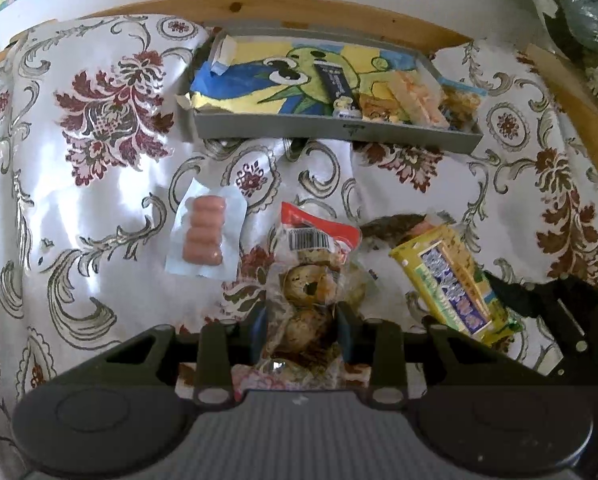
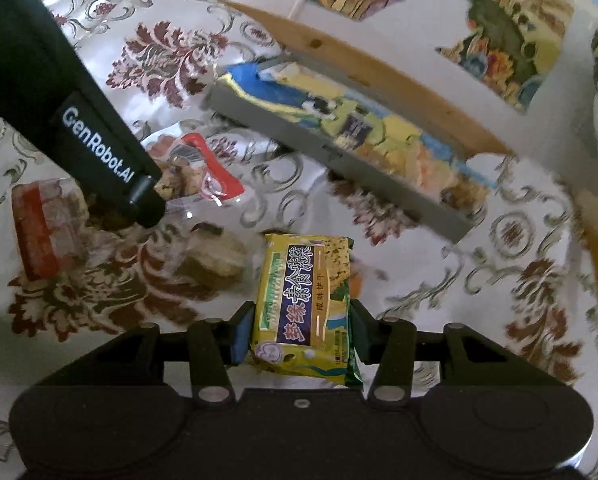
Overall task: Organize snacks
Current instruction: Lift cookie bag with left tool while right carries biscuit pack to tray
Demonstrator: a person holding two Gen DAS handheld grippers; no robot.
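While its long axis runs straight away from the camera, the glossy yellow cracker packet (image 2: 305,308) sits clamped in the right gripper (image 2: 303,334) above the cloth-covered counter (image 2: 479,280); the left gripper (image 1: 301,322) pinches a crinkly clear pastry bag (image 1: 311,280).

A counter (image 1: 339,12) with a wooden rim carries a white cloth (image 1: 79,200) printed with dark red flowers. On the cloth lie a grey tray (image 1: 331,132) near the far edge, a sausage pack (image 1: 205,236) nearer the middle, and a red-striped packet (image 2: 45,228).
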